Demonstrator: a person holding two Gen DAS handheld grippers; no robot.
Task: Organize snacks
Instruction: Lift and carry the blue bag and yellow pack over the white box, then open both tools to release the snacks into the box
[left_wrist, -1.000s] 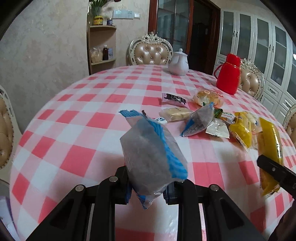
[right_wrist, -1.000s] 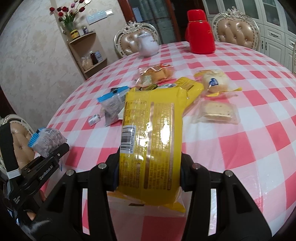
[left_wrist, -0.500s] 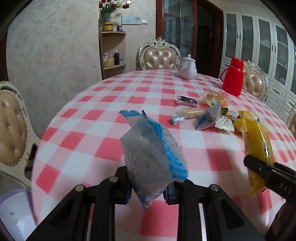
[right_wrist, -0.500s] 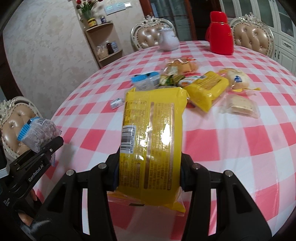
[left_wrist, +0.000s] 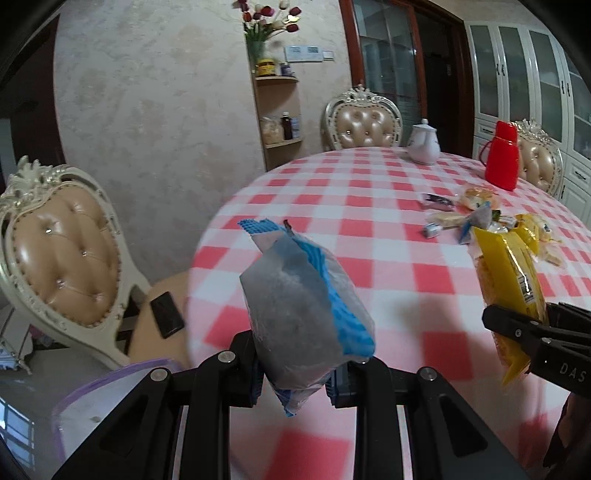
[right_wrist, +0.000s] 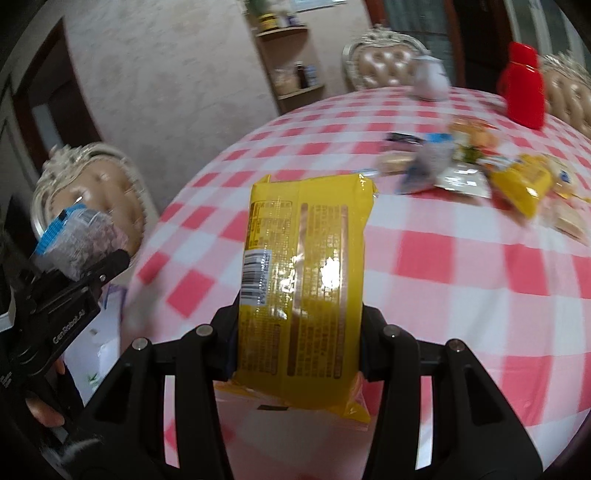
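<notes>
L gripper (left_wrist: 293, 373) pinched blue-grey pouch (left_wrist: 303, 306), R gripper (right_wrist: 299, 343) clamped yellow pack (right_wrist: 301, 291), both near table (left_wrist: 369, 280) edge; slick film could've slipped out.

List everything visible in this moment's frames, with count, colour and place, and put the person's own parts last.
blue-and-clear snack bag: 1, blue edging, grey contents, held in the left gripper
yellow snack pack: 1, yellow, barcode showing, held in the right gripper
loose snack packets: a cluster, mixed yellow, silver, blue, black; number unclear; far side of the table
round table: 1, red-and-white check cloth
red jug: 1, far table edge
white teapot: 1, far table edge
padded chairs: 3 seen, cream frames, around the table
black flat object: 1, on the near chair's seat
wall shelf: 1, with jars, flower vase on top
clear bin: 1, purple rim, below the table edge
left gripper: black, jaws shut on the bag
right gripper: black, jaws shut on the pack
</notes>
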